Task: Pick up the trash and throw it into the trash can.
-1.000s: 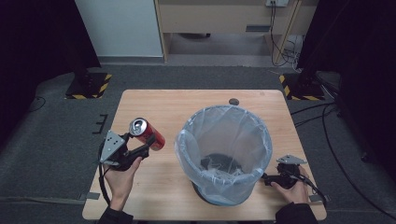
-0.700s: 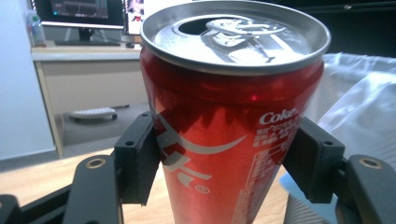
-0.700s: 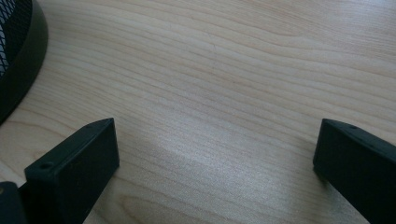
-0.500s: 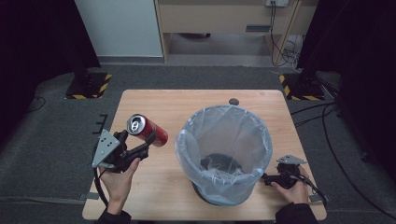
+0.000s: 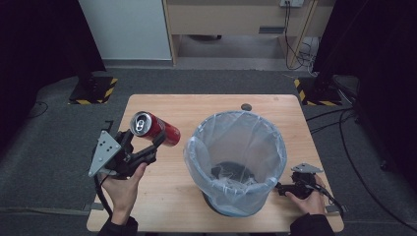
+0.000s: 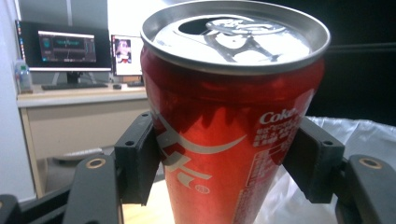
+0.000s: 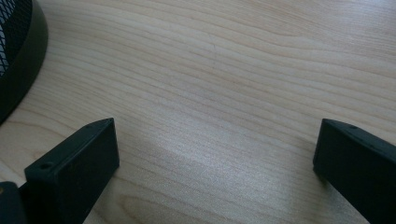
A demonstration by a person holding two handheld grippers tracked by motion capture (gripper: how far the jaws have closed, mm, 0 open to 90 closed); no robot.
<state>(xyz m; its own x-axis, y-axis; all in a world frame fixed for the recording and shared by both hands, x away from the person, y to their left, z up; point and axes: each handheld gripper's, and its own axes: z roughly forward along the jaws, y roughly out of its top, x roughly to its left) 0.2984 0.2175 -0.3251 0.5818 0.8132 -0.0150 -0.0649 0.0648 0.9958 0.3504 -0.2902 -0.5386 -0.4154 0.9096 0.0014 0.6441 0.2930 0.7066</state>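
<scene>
One lined waste bin [image 5: 236, 162] stands on the counter [image 5: 162, 206], its thin plastic liner soft and crinkly, with the right claw [image 7: 215, 154] resting just beside its base, jaws spread wide over bare wood and pinching nothing. Smaller is the red drink can [image 5: 156, 129], held tilted in the air to the left of the bin, apart from it, by the left claw [image 5: 147, 142], whose jaws pinch its lower wall from both sides. Opened and probably empty, it should be light, slick and easily dented, so a modest squeeze across the round body suits it best.
</scene>
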